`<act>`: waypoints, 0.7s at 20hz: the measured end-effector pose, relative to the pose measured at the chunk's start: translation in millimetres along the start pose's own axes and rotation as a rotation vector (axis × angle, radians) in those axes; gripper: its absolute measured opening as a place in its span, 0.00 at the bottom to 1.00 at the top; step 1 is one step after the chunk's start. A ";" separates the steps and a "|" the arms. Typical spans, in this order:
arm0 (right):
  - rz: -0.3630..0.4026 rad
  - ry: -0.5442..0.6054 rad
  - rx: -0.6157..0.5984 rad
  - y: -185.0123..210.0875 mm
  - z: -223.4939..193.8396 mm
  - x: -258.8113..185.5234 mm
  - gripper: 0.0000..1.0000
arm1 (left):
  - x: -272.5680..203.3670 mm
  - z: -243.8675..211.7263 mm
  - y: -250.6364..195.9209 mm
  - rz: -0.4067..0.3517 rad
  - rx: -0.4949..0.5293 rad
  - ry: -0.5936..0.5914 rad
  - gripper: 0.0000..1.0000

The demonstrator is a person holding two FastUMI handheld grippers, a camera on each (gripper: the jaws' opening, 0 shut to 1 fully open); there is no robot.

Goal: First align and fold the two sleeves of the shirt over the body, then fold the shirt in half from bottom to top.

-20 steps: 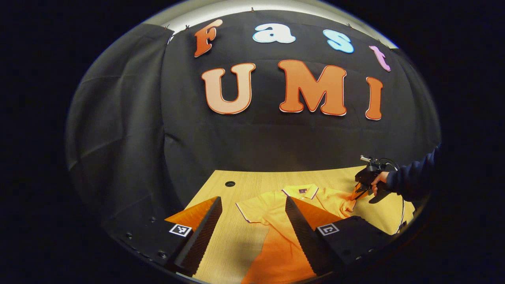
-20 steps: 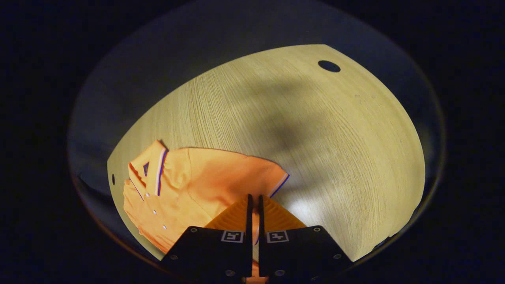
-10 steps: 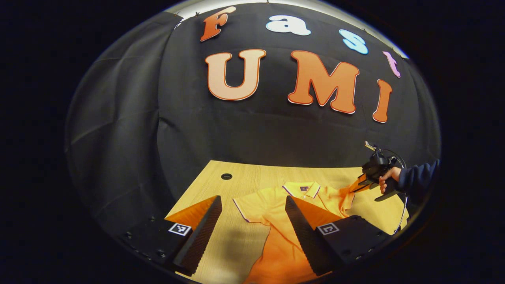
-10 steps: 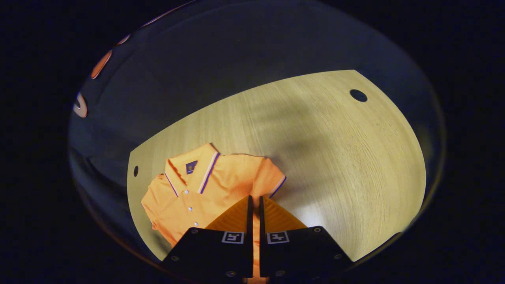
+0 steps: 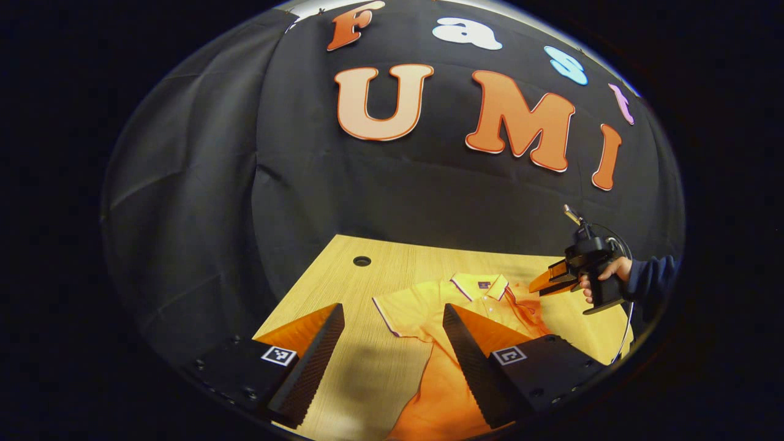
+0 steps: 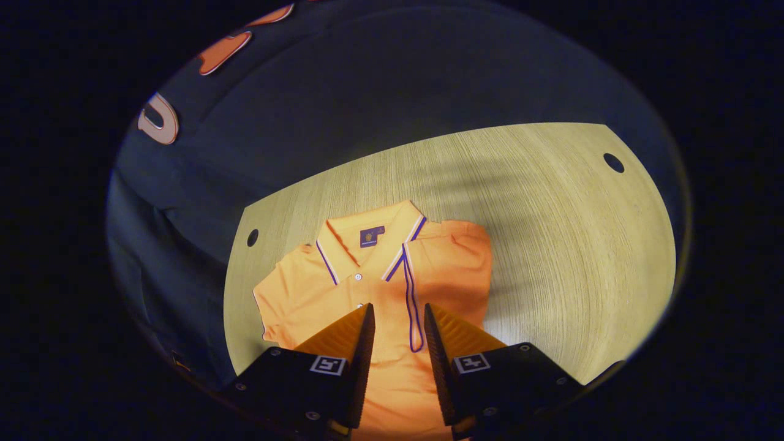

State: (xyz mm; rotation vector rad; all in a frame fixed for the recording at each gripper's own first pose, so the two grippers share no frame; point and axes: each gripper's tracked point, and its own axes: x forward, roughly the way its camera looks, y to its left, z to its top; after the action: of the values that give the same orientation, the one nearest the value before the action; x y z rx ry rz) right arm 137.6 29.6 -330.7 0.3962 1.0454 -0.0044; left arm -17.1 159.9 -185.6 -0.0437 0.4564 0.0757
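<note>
I see the orange shirt [image 6: 380,288] lying flat on the wooden surface [image 6: 551,245], collar [image 6: 367,239] toward the booth's black wall. In the right gripper view one sleeve [image 6: 453,269] is folded over the body beside the collar, its striped cuff edge running down next to the button placket. The other sleeve [image 6: 285,300] lies spread out on the far side of the collar.

My right gripper [image 6: 395,318] hangs above the shirt's chest just below the collar, its fingers parted by a narrow gap with nothing between them. In the left gripper view I see it off beside the collar, clear of the cloth, held by a hand [image 5: 603,275] in a dark sleeve [image 5: 649,278].

My left gripper [image 5: 392,318] sits near the shirt's lower body, fingers spread wide and holding nothing, with the spread sleeve [image 5: 398,309] visible between them. A round hole [image 5: 362,261] in the surface lies beyond that sleeve, toward the wall.
</note>
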 end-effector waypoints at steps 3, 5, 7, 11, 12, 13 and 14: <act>-0.028 -0.056 -0.042 -0.8 2.6 -19.1 0.61 | 25.0 -1.1 6.0 -0.009 -0.006 0.023 0.98; -0.041 -0.112 -0.065 1.1 5.2 -37.1 0.61 | 46.3 -6.4 8.7 -0.029 -0.006 0.062 0.98; -0.056 -0.168 -0.074 1.3 7.3 -59.0 0.78 | 72.4 -13.4 8.9 -0.056 -0.010 0.115 0.98; -0.088 -0.247 -0.046 -5.4 -4.5 -106.2 0.84 | 125.7 -27.9 4.0 -0.093 -0.002 0.270 0.98; -0.104 -0.271 -0.042 -9.7 -6.6 -119.1 0.84 | 140.0 -30.8 1.9 -0.102 0.008 0.301 0.98; -0.125 -0.297 -0.043 -14.8 -10.1 -132.8 0.84 | 150.5 -35.6 -1.1 -0.104 0.027 0.343 0.98; -0.146 -0.320 -0.046 -20.2 -13.8 -146.9 0.84 | 163.4 -47.7 -7.6 -0.114 0.045 0.380 0.98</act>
State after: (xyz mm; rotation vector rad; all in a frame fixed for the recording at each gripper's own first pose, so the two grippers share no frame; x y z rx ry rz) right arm 47.5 -11.5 -219.5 0.2657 0.7541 -0.1686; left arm 108.8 159.8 -300.4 -0.0399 0.8344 -0.0563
